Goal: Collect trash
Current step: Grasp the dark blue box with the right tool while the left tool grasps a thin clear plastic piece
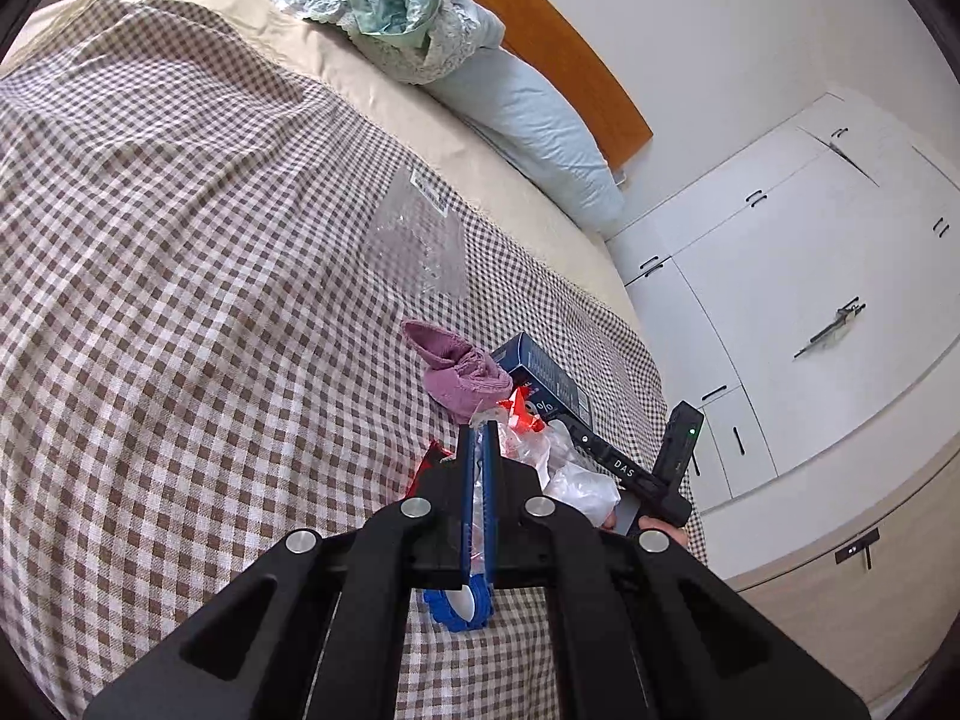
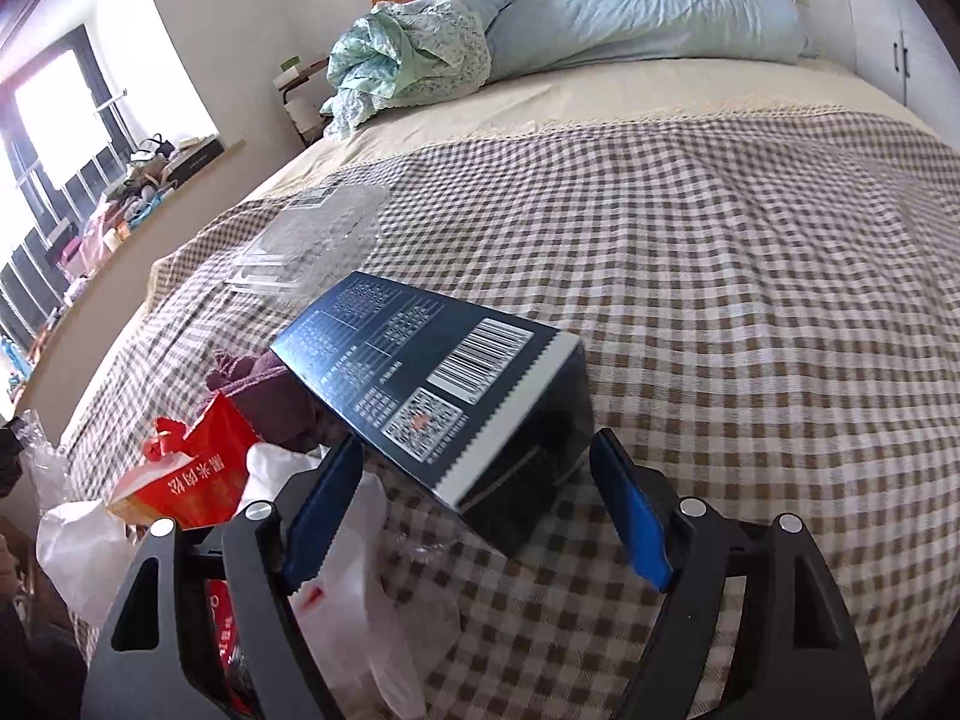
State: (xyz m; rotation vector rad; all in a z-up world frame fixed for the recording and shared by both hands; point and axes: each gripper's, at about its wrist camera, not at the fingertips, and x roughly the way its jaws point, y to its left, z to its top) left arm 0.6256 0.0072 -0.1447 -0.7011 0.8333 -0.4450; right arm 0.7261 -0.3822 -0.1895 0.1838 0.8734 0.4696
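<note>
The right gripper, jaws apart, straddles the dark box end-on, while the left gripper clamps the plastic bag.

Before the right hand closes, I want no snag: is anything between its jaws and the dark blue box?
Nothing visible. The right gripper is open and the dark blue box lies straight ahead on the checked bedspread, its near end between the fingertips. A white plastic bag lies under the left-hand finger, beside the path.
</note>
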